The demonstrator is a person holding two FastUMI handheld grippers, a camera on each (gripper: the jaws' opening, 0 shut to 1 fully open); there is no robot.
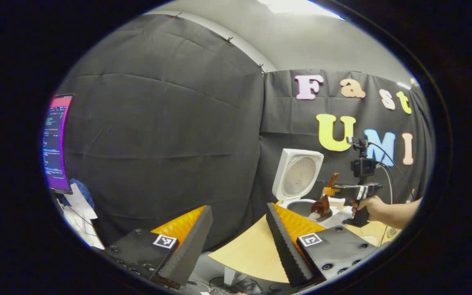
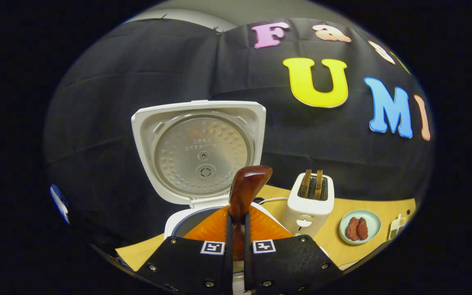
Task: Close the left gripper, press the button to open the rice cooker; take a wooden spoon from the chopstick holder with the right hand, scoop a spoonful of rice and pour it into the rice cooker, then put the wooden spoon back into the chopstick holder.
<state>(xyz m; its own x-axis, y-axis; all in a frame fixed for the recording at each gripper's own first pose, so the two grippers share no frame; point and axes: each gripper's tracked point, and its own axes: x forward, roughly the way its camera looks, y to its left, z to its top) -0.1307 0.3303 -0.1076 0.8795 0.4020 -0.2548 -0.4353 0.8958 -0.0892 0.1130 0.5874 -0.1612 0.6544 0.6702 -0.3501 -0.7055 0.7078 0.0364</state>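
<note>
The white rice cooker (image 1: 297,176) stands on the table with its lid raised, and the lid's metal inner plate (image 2: 201,153) faces me in the right gripper view. My right gripper (image 2: 237,229) is shut on the handle of the brown wooden spoon (image 2: 247,186). In the left gripper view a hand holds that right gripper (image 1: 329,191) beside the cooker. The spoon (image 1: 321,206) tilts bowl-down over the open pot (image 1: 299,207), with white rice at its tip. My left gripper (image 1: 238,209) is open and holds nothing, off to the left of the cooker near the table's edge.
A white toaster (image 2: 312,200) with two slices in its slots stands right of the cooker. Beyond it sits a small plate (image 2: 371,221) of red pieces. The wooden table (image 1: 248,250) ends just ahead of my left fingers. A lit monitor (image 1: 57,143) and papers (image 1: 80,205) are at far left.
</note>
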